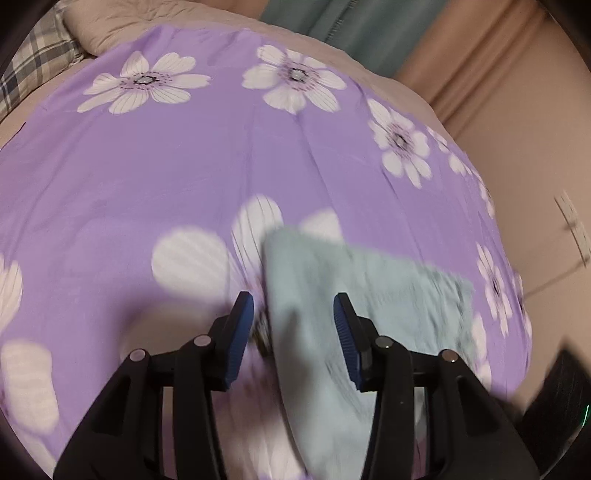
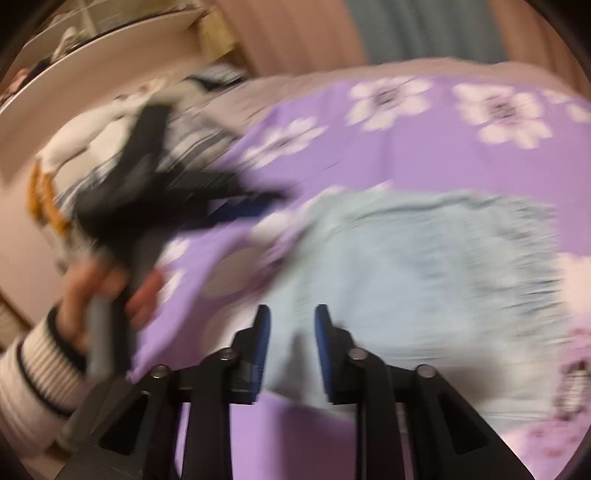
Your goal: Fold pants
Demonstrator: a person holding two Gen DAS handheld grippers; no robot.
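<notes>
Left wrist view: plaid pillow (image 1: 33, 70) and a beige quilted one (image 1: 122, 29) at top left. Purple sheet (image 1: 166, 166), smooth, printed with big white flowers, covers the bed. Pants (image 1: 369, 291), pale mint, soft-looking fabric, lie folded into a rough slab on the sheet, lower centre to right. Left gripper (image 1: 293, 317): black frame, blue ribbed fingers (image 1: 240, 343) spread apart, released; a fold of the pants runs through the gap, pads not pressing on it. Teal curtain (image 1: 332, 18) and beige wall behind.

Right wrist view, heavy motion blur: only this view shows the person's hand (image 2: 107, 295) with a white ribbed cuff (image 2: 33, 373) with dark stripes, holding the left gripper (image 2: 255, 201) above the sheet, plus a pile of striped and white clothes (image 2: 147, 122) at the left of the bed. Pants (image 2: 424, 280) fill the centre to right. Right gripper (image 2: 291, 343) fingers (image 2: 325, 354) are parted, narrower gap, over the pants' near edge; contact with the fabric I cannot tell.
</notes>
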